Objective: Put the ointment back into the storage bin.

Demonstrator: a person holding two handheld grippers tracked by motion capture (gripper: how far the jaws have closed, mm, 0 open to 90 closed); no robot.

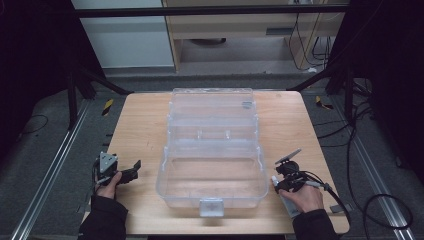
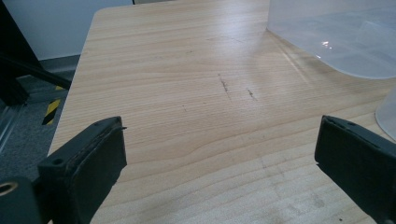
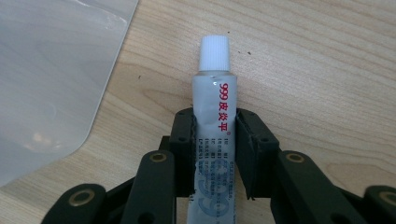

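The left gripper (image 1: 131,169) hovers over the table (image 1: 140,125) near its left edge, left of the box (image 1: 212,150). Its jaws stand wide apart with nothing between them, bare wood showing through the gap in the left gripper view. The clear box sits open at the table's middle. To its right, the right gripper (image 3: 215,154) is clamped on a white tube (image 3: 215,116). The tube's ribbed cap (image 3: 214,53) sticks out past the jaws, just beside the box wall.
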